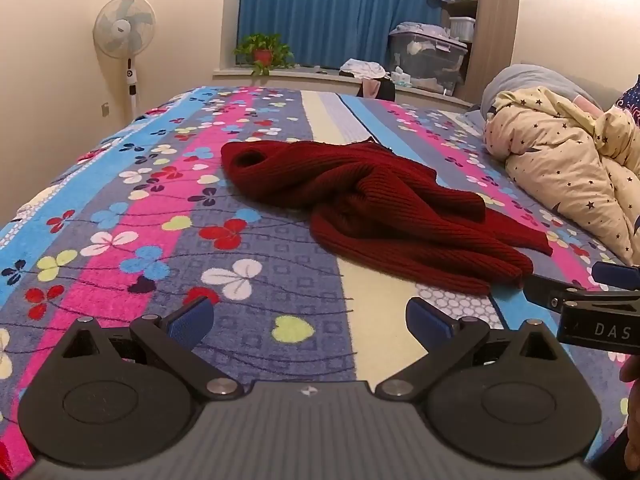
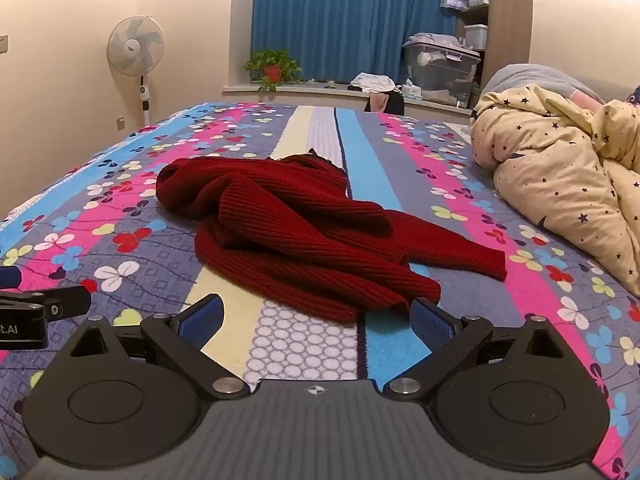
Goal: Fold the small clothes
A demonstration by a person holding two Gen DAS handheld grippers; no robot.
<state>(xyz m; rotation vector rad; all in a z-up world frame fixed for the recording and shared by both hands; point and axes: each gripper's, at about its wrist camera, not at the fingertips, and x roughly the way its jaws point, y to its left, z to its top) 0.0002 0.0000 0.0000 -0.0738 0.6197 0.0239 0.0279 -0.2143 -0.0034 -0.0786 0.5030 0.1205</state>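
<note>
Both wrist cameras sit low and side by side near the bed's (image 1: 120,216) front edge, facing the same red sweater (image 1: 380,208) and the far window.

One red sweater (image 1: 372,208), two tongs (image 1: 310,322)

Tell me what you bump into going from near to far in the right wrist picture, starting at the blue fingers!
Right gripper with open fingers → red sweater crumpled on the flowery blanket → windowsill with a potted plant → blue curtain.
</note>
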